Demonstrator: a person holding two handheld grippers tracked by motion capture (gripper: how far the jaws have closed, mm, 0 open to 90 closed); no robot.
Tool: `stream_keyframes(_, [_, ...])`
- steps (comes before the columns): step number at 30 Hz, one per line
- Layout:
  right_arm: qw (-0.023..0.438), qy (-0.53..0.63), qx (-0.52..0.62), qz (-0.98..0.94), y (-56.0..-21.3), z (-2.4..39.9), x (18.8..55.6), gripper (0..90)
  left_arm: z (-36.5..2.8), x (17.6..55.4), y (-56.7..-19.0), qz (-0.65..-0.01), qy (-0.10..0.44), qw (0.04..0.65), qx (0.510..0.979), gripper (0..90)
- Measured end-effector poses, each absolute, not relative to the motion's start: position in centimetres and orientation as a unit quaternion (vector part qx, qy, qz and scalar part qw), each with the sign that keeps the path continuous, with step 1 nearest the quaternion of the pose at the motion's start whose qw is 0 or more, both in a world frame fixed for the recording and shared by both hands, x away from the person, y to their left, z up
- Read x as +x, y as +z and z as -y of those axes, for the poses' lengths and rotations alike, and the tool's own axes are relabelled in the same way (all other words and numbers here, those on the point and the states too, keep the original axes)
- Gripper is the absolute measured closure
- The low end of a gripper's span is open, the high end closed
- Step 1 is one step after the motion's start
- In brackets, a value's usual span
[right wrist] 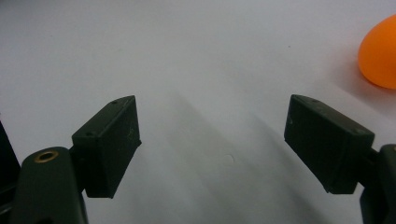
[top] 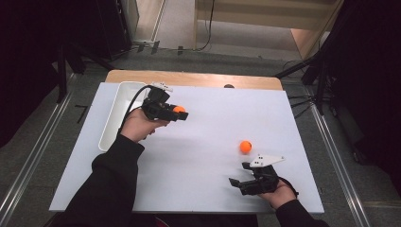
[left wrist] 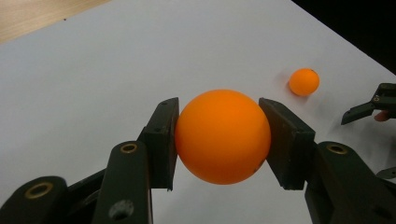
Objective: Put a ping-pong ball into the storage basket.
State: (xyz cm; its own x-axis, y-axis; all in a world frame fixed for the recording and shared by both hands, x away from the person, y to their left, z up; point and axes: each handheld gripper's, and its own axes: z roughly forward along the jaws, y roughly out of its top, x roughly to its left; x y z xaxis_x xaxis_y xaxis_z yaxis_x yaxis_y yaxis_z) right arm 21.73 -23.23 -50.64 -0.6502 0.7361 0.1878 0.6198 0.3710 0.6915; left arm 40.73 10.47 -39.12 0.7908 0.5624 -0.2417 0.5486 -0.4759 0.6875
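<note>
From the high view, your left gripper [top: 182, 113] holds an orange ball [top: 178, 109] above the white table [top: 198, 179], just beside the white tray [top: 109, 130] that lies on its outer side. A second ball [top: 245, 146] rests on the table, well apart from the left gripper and near your right gripper [top: 239, 176], a little ahead of its jaws. The right gripper sits low near the table edge, jaws spread, with nothing in them.

In the left gripper view, the held ball [left wrist: 223, 136] sits between the two pads [left wrist: 162, 140], and both pads press on its sides at about its widest part. I judge it is a light, hollow, hard ball with a smooth, rather slippery skin, so it can pop out if you squeeze off the middle. Keep the pads opposite each other across the middle, with gentle force. The free ball [left wrist: 304, 82] lies far ahead, to the right of the jaws.

In the right gripper view, the right gripper [right wrist: 212, 140] stands wide open over bare table. The free ball [right wrist: 380, 51] is ahead and to the right of the right-hand jaw, not touching it. It probably rolls easily, so approach with the jaws on both sides.
</note>
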Motion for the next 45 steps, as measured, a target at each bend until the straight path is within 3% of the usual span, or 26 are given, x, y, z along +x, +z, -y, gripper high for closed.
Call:
stream_keyframes(29, [0.078,0.381,0.41,-0.825,-50.7,23.2,21.8,16.8,-13.3,40.9,-36.7,-0.34,0.02,0.402,0.85,50.8])
stream_keyframes(45, [0.077,0.379,0.41,-0.826,-50.7,23.2,21.8,16.8,-14.9,40.8,-35.5,-0.359,0.053,0.398,0.843,50.8])
